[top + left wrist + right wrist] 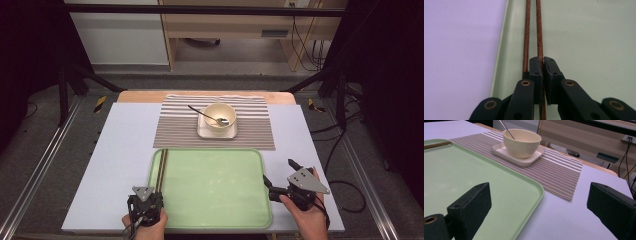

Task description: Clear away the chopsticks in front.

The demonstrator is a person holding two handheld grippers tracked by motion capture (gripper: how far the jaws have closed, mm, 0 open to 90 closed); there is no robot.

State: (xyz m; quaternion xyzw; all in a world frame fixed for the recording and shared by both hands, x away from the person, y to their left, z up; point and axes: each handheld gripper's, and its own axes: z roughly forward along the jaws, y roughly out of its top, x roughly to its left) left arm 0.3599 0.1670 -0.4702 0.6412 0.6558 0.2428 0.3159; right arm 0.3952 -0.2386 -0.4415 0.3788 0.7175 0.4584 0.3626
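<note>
Two brown chopsticks [526, 32] lie side by side along the left edge of the light green tray [215, 185]. My left gripper [542, 61] is shut on the right-hand chopstick [539, 30] near its close end; in the high view that gripper [146, 200] sits at the tray's front left corner, over the chopsticks [161, 167]. My right gripper [279, 172] is open beside the tray's right edge, its jaws wide apart around the tray's far right corner [534, 186]. A cream bowl [219, 118] with a metal spoon [207, 115] stands on a square plate [216, 132].
The bowl [522, 142] and plate [519, 157] rest on a striped placemat [175, 127] behind the tray. A pale lilac board [120, 160] covers the table. Black frame posts stand at both sides, and cables hang at the far right.
</note>
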